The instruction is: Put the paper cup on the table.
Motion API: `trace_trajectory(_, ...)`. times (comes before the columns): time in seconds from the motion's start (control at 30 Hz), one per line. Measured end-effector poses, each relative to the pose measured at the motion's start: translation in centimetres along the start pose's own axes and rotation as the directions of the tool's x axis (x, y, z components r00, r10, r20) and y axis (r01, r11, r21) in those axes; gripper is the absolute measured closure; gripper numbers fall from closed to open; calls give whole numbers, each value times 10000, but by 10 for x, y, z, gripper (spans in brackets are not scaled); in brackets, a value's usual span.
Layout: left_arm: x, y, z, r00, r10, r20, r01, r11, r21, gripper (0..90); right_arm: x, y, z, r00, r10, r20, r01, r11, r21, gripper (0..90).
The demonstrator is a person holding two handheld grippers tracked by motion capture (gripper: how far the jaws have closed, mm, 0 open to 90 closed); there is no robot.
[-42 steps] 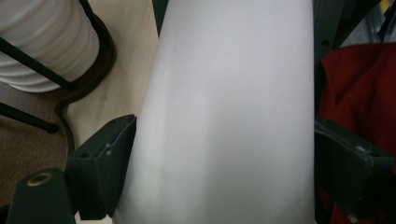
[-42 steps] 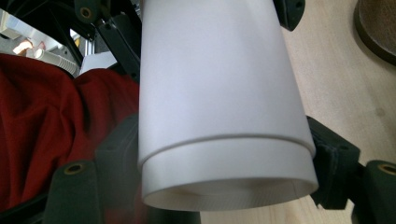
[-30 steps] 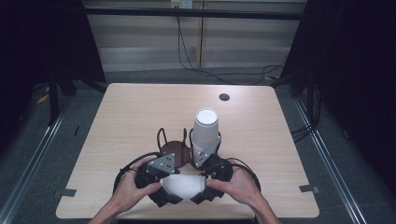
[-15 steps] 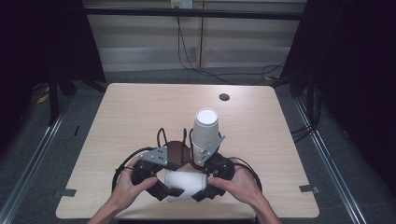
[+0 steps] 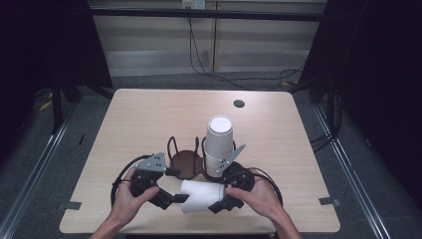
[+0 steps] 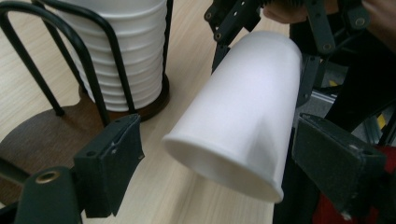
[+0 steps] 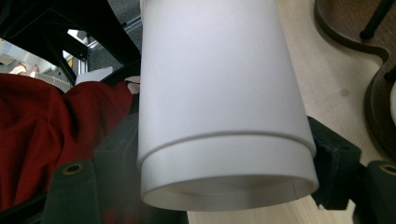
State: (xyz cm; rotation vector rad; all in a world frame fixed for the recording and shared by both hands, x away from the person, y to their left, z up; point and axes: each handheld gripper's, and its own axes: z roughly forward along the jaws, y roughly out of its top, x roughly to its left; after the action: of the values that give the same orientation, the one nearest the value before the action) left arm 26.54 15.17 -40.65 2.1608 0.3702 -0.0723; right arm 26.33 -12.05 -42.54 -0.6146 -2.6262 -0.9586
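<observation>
Counter (image 5: pixel 149 124): pale wood-grain top; work is confined to the lower centre of the high view.
Cup holder (image 5: pixel 186 162): dark wooden base with black wire hoops and two bays, centre of frame. The left bay stands empty.
Cup stack (image 5: pixel 219 142): white cups nested upright in the right bay, base ends up.
Foam cup (image 5: pixel 201 195): white, lying on its side below the holder, between the two claws.
Long axis: roughly level, running left to right across the frame. The wider end points to the left claw. A ring step near the other end may be a second nested cup; not confirmed.
Right claw (image 5: pixel 219 204): clamped on the narrower end, a pad on either side.
Left claw (image 5: pixel 179 198): narrow, jaws just been closing, wide rim between them. One pad is clear of the wall, so no grip yet.
Step in hand: judged to be taking the cup at both ends.
Next move: left claw to finish closing squarely on the rim without crushing it.
</observation>
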Motion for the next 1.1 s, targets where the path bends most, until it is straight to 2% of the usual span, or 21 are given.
trace_trajectory(0.07, -1, -1, -2, 10000, 14, -16, -14, 10000, 11, 160, -1, -2, -1, 10000, 49, 79, -49, 10000, -56, 248)
trace_trajectory(0.2, -3, -4, -11, 9999, -144, -70, 141, 9990, -417, 160, -3, -6, -5, 9996, 247, 151, -241, 9989, -410, 248)
trace_trajectory(0.27, -3, -4, -16, 9998, -142, -165, 128, 9967, -802, 160, -4, -7, -7, 9993, 302, 214, -289, 9979, -587, 248)
trace_trajectory(0.33, -3, -4, -18, 9997, -129, -186, 112, 9961, -877, 159, -4, -7, -7, 9992, 303, 273, -284, 9972, -696, 248)
trace_trajectory(0.37, -3, -4, -20, 9998, -102, -192, 86, 9966, -824, 159, -5, -8, -9, 9990, 291, 326, -261, 9957, -884, 248)
trace_trajectory(0.53, 1, -11, -20, 9991, -219, -349, 191, 9967, -784, 160, -5, -12, -12, 9982, 387, 460, -334, 9932, -1115, 247)
trace_trajectory(0.6, 3, -14, -18, 9991, -355, -233, 335, 9963, -789, 159, -5, -13, -13, 9977, 431, 516, -365, 9918, -1223, 247)
trace_trajectory(0.77, 2, -17, -14, 9995, -294, -91, 287, 9976, -633, 159, -5, -15, -18, 9972, 391, 638, -273, 9840, -1758, 248)
trace_trajectory(1.0, -2, -16, -12, 9999, -91, -124, 83, 9981, -606, 159, -4, -14, -20, 9987, 88, 511, 27, 9755, -2199, 247)
trace_trajectory(1.07, -2, -16, -12, 9999, -58, -113, 51, 9980, -633, 159, -5, -15, -20, 9997, 93, 237, -35, 9728, -2315, 247)
trace_trajectory(1.1, -2, -17, -11, 9999, -52, -156, 43, 9982, -606, 159, -5, -15, -20, 9995, 121, 282, -52, 9730, -2306, 247)
